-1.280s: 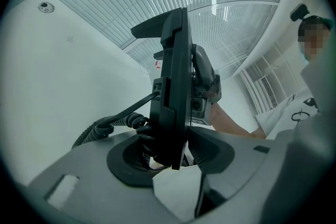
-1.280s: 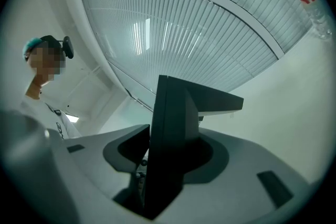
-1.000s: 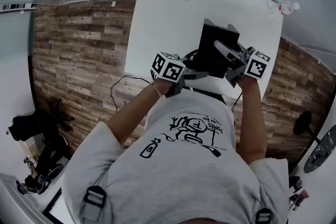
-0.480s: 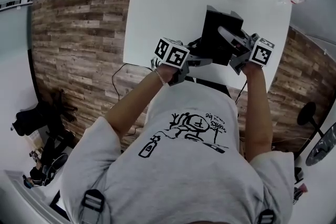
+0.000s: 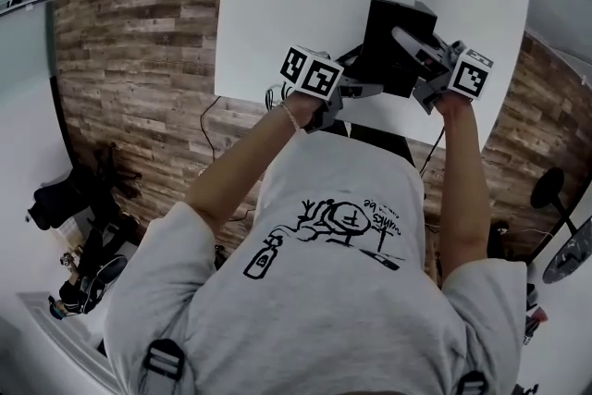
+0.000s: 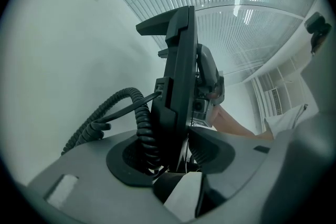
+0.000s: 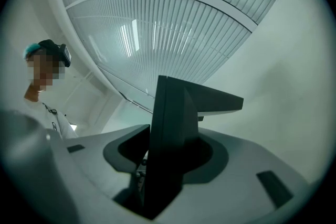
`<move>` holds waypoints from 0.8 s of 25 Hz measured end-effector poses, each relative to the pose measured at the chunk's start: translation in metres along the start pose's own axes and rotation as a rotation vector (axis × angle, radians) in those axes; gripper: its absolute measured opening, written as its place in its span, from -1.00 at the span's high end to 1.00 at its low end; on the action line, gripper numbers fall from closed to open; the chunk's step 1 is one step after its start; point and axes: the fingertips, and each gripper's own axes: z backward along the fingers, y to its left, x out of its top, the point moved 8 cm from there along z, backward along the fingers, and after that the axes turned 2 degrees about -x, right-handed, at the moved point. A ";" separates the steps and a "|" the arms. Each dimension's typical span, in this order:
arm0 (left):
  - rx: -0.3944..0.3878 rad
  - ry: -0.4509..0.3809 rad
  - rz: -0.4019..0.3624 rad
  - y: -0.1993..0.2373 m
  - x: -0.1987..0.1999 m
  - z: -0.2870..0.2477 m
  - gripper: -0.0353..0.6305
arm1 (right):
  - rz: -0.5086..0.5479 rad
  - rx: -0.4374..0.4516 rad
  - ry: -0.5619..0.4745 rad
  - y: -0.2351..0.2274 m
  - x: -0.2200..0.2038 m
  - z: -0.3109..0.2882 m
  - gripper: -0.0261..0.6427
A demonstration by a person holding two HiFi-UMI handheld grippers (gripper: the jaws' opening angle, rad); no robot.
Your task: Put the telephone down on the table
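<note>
Between the left tongs (image 6: 176,162), gripped tight, sits one edge of the telephone (image 6: 178,76), its coiled cord (image 6: 105,115) looping off beside it. The right tongs (image 7: 163,165) clamp the opposite edge, jaws set fairly wide on the body. The telephone is tilted over the near part of the white surface (image 5: 296,5). Touching or just above? Hard to say.

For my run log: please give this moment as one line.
left tool: shut on telephone | right tool: shut on telephone | telephone: over table
</note>
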 end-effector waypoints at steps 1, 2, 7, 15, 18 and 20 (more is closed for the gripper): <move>0.005 0.001 0.001 0.002 0.000 -0.001 0.27 | -0.003 0.000 -0.003 -0.002 -0.001 0.000 0.39; 0.012 0.001 0.002 0.003 -0.001 -0.003 0.26 | -0.006 -0.001 -0.006 -0.005 -0.003 0.001 0.39; 0.039 0.007 0.018 0.010 -0.005 -0.012 0.26 | -0.037 0.006 -0.018 -0.018 -0.011 0.006 0.40; 0.112 -0.010 0.037 0.018 -0.012 -0.020 0.21 | -0.078 0.007 -0.027 -0.037 -0.022 0.011 0.41; 0.136 -0.015 0.048 0.020 -0.015 -0.023 0.20 | -0.086 0.006 -0.020 -0.042 -0.025 0.012 0.41; 0.154 -0.019 0.049 0.022 -0.017 -0.025 0.19 | -0.091 0.004 -0.018 -0.045 -0.028 0.013 0.41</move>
